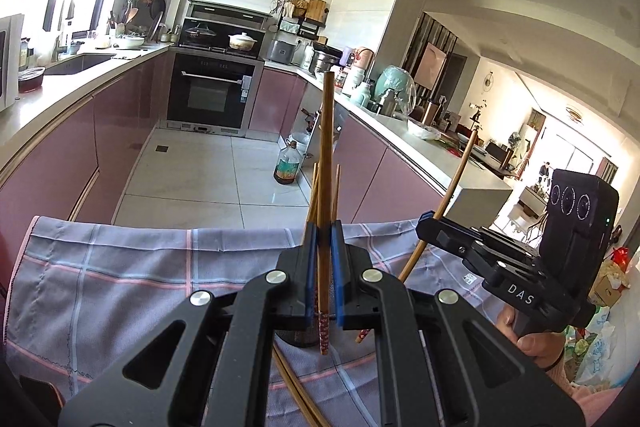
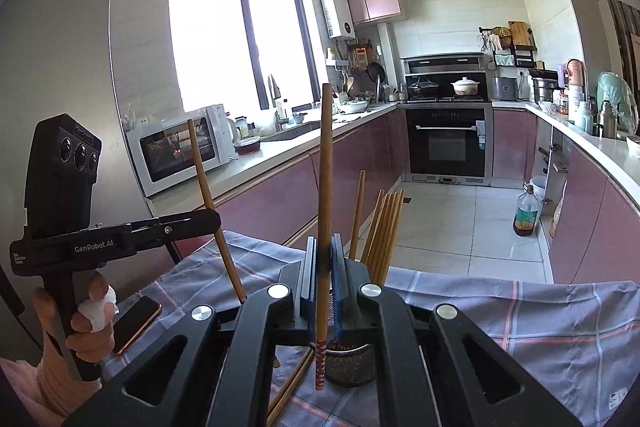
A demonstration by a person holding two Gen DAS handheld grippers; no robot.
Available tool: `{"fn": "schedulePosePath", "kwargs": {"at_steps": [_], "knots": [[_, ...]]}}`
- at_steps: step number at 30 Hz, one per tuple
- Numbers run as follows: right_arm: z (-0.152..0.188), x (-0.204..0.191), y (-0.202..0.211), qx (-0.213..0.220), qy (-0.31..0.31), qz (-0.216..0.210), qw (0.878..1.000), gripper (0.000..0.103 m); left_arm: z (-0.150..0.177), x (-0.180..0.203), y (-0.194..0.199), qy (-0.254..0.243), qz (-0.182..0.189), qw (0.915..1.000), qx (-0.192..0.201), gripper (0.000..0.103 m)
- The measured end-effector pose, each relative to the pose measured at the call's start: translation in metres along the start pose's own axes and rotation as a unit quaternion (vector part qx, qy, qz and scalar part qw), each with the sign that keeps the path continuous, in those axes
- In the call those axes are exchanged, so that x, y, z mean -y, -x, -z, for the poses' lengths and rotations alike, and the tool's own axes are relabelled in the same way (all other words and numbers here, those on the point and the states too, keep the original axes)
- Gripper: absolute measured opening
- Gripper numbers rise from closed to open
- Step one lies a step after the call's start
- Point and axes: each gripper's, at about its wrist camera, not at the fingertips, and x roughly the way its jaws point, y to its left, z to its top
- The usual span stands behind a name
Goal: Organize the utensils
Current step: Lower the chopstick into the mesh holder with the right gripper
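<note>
While both tongs [image 1: 322, 239] [image 2: 324, 251] pinched one slim, stiff, light bamboo chopstick [image 1: 326, 163] [image 2: 325, 163] each above the mesh holder [image 2: 350, 363], mid-shaft grips seemed steadiest.

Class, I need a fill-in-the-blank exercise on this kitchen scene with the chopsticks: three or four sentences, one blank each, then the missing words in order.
1. Each gripper, the left gripper and the right gripper, is shut on one ____.
2. More chopsticks stand in a metal mesh holder on the checked ____.
3. A phone lies on the cloth near the person's ____ hand.
4. On the stove sit a black pot and a ____ one.

Missing words: chopstick; cloth; left; white
</note>
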Motion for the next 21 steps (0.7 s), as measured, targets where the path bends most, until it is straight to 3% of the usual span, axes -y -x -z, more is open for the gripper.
{"fn": "schedulePosePath", "kwargs": {"at_steps": [21], "knots": [[-0.019, 0.003, -0.012, 0.02, 0.0, 0.019, 1.0, 0.005, -0.024, 0.007, -0.007, -0.013, 0.007, 0.9997, 0.019, 0.008]]}}
